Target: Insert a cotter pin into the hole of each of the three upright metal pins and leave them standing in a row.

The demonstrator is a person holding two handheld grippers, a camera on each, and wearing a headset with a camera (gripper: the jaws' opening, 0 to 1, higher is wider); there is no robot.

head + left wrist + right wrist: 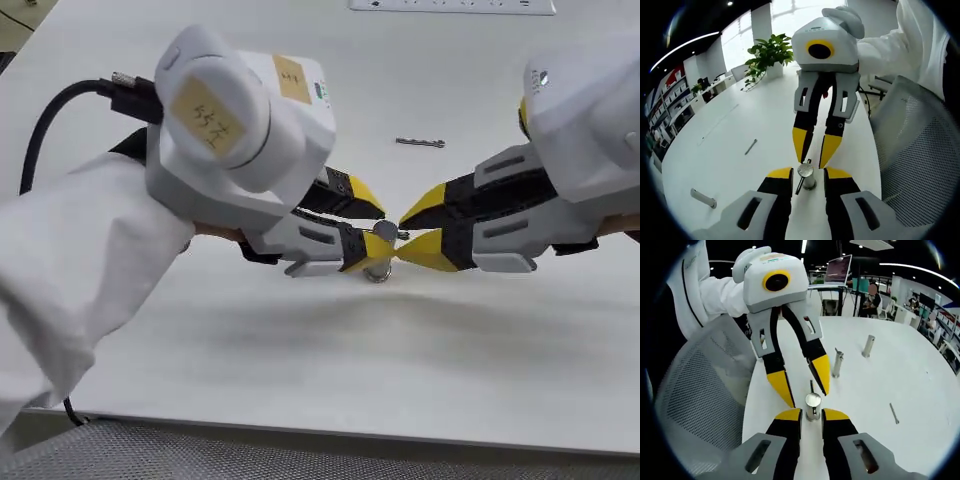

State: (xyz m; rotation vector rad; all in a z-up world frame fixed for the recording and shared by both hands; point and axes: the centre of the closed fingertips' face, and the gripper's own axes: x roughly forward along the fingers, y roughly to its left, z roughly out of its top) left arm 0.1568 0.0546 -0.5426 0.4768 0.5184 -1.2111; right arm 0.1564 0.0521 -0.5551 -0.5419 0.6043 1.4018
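One upright metal pin (378, 270) stands on the white table between both grippers. A thin cotter pin (800, 184) crosses it near its top, apparently through its hole. My left gripper (377, 230) comes in from the left with its yellow-tipped jaws open, one on each side of the pin (806, 175). From the right, my right gripper (400, 236) is also open, its tips close around the pin (813, 407) and the cotter pin's end. Two more upright pins (838, 363) (868, 346) stand further back; the nearer one seems to carry a cotter pin.
A loose cotter pin (420, 143) lies on the table behind the grippers. In the left gripper view a metal cylinder (703, 198) lies on its side at the left. A mesh chair (705, 395) sits at the table's near edge.
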